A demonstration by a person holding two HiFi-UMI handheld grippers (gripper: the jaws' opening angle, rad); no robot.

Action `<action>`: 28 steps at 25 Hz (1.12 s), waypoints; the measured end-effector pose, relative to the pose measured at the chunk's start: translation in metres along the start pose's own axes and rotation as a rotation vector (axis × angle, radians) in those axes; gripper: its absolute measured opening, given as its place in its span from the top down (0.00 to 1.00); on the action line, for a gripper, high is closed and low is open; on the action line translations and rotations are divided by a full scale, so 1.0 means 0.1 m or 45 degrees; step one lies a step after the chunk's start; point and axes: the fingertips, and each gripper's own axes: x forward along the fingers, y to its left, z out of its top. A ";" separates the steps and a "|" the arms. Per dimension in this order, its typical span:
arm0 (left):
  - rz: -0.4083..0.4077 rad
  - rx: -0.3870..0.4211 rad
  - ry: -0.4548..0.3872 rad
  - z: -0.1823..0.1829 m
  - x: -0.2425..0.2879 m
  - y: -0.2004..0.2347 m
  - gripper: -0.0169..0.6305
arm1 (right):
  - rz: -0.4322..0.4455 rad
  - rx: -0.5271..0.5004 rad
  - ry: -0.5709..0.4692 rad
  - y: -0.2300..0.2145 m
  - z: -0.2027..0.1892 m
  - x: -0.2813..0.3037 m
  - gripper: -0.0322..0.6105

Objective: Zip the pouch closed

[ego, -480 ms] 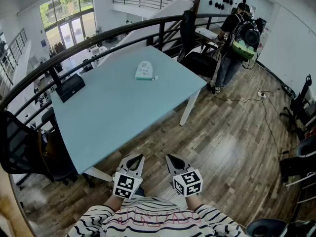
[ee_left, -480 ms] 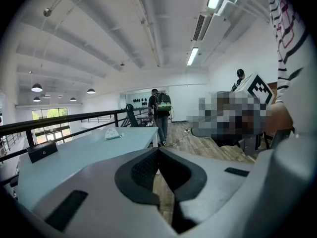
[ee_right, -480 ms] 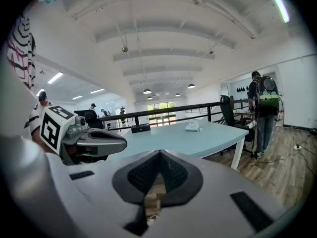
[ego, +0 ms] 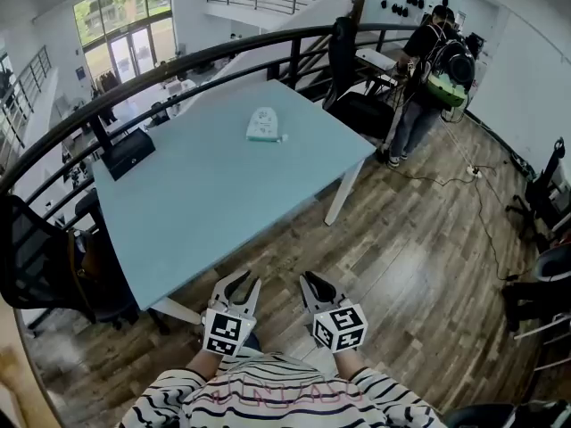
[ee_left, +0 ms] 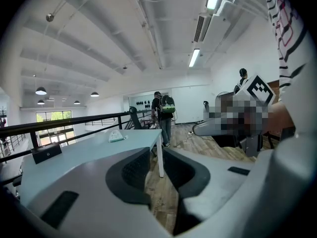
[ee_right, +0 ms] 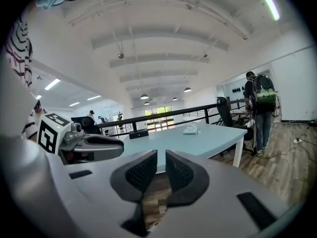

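Head view, from the left: black box [ego: 129,152] near the far-left corner of the pale blue table [ego: 205,221]. Further right on the far part of that table, the pouch [ego: 263,125], lying flat, untouched, too small here to tell how far its zip stands open. Near the bottom edge, off the table and over the wooden floor [ego: 410,266]: left gripper [ego: 239,285], jaws drawn to a narrow slit, nothing between them. Just beside it, right gripper [ego: 315,285], likewise all but closed and empty. Aimed toward the table, pitched slightly down, well apart from the pouch. At far right, a person with a backpack [ego: 433,61], no part of the task.

Judged as the approach step, zipping not yet begun. Next move likely calls for stepping up to the table, reaching across, spreading both pairs of jaws, then pinning the fabric with one and pinching the zip pull with the other.
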 end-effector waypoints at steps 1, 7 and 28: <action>0.002 -0.012 0.003 -0.01 0.00 0.02 0.85 | 0.002 0.006 0.006 -0.01 -0.02 0.01 0.85; 0.005 -0.049 0.059 -0.11 0.08 0.09 0.65 | 0.013 0.041 0.051 -0.17 -0.11 0.06 0.64; -0.079 -0.086 0.073 0.26 1.94 1.40 0.65 | -0.004 0.042 0.068 -1.34 0.64 1.85 0.64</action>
